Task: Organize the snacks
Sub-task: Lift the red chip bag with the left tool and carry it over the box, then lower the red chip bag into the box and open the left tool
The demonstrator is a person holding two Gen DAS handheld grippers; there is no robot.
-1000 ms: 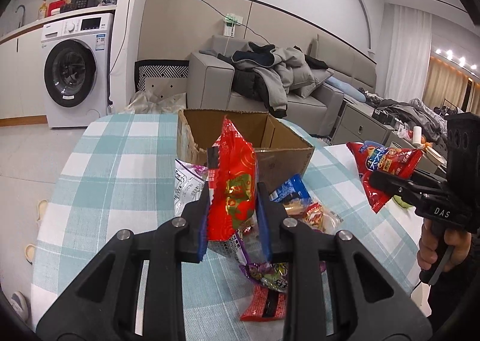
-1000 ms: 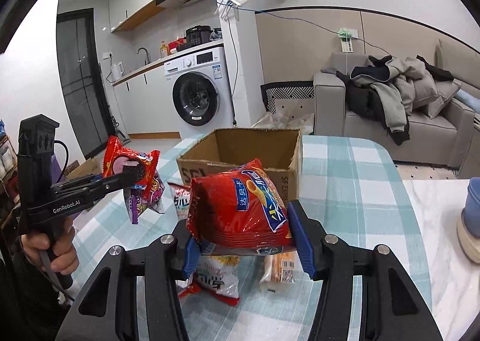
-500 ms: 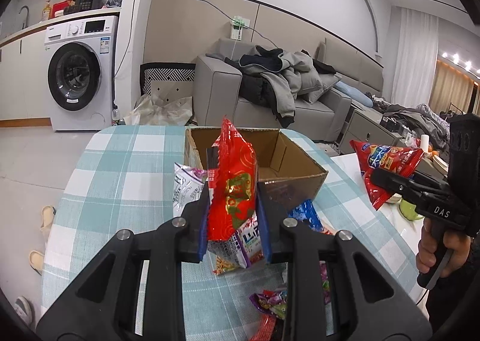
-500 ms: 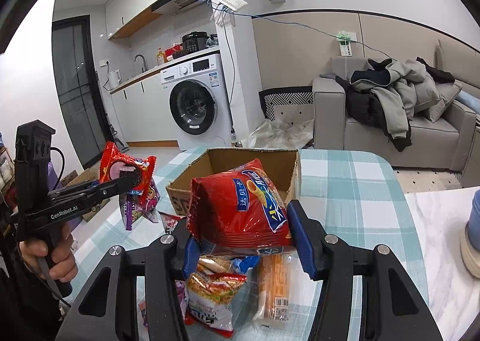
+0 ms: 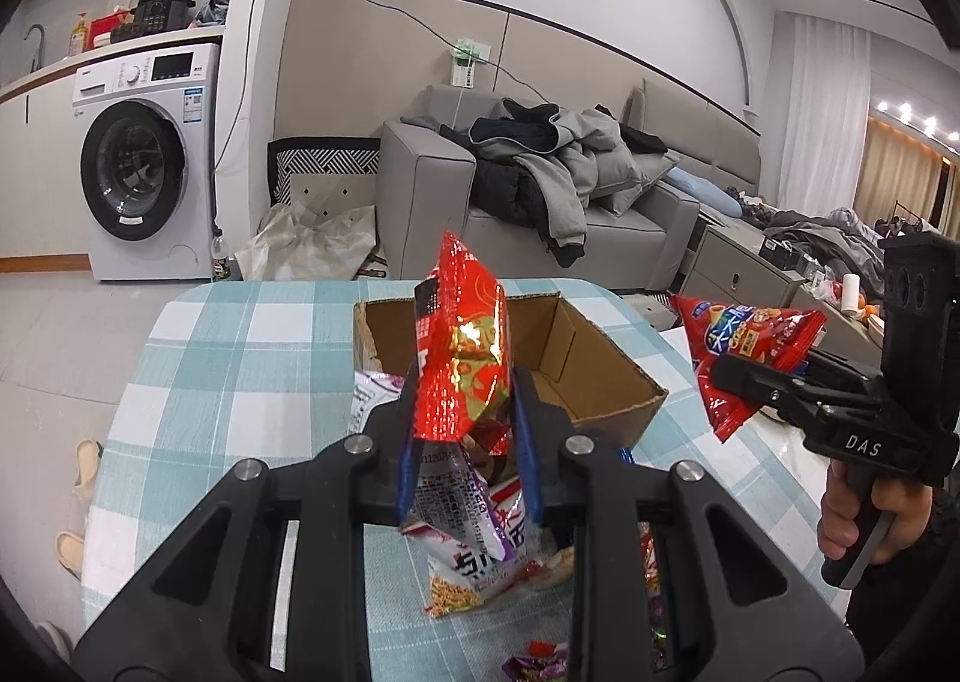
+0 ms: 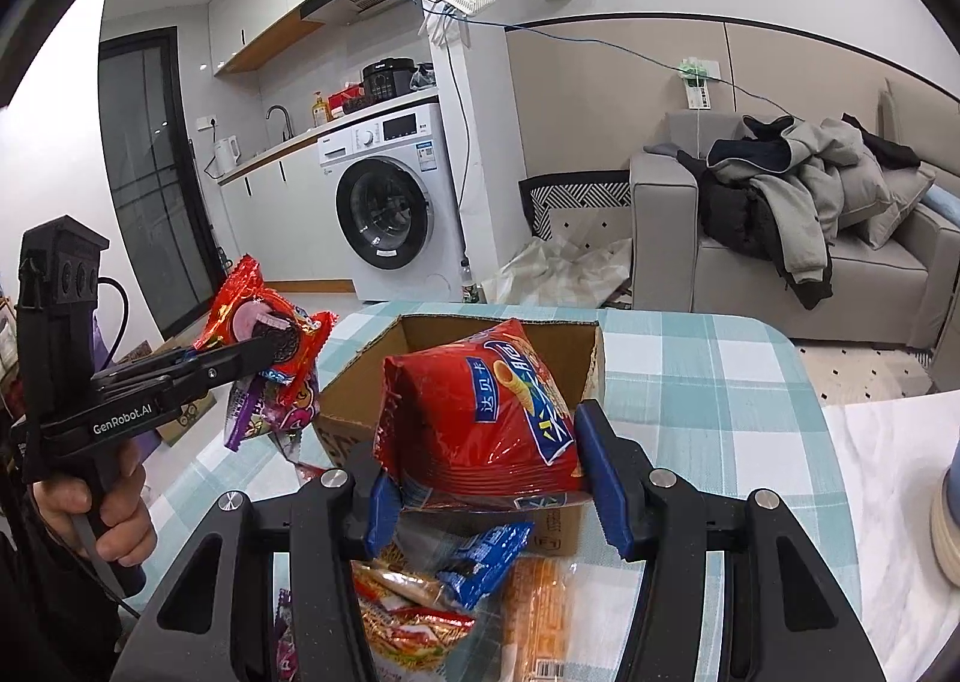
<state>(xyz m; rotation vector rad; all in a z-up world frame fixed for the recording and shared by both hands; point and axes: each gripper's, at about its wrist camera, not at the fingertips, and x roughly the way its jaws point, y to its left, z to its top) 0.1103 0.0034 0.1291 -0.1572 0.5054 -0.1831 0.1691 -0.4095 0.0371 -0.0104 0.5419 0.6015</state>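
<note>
My left gripper [image 5: 463,406] is shut on a thin red cookie packet [image 5: 462,346], with a purple packet [image 5: 447,502] hanging from the same grip. It hovers above the near edge of an open cardboard box [image 5: 606,382] on the checked table. My right gripper [image 6: 480,463] is shut on a puffy red crisp bag [image 6: 480,418], held just in front of the box [image 6: 360,367]. Each gripper shows in the other's view: the left one [image 6: 282,346] at the left, the right one [image 5: 729,367] at the right. Loose snack packets [image 6: 420,616] lie on the cloth under both grippers.
The teal checked tablecloth [image 5: 240,358] covers a rounded table; a white marble surface [image 6: 888,478] adjoins it at the right. A washing machine [image 5: 144,166] and a grey sofa [image 5: 540,202] piled with clothes stand behind. A person's hand [image 5: 858,508] grips the right handle.
Both grippers have moved forward and slightly up toward the box, carrying their packets. The box now looms larger and the loose snacks have slid lower in both views.
</note>
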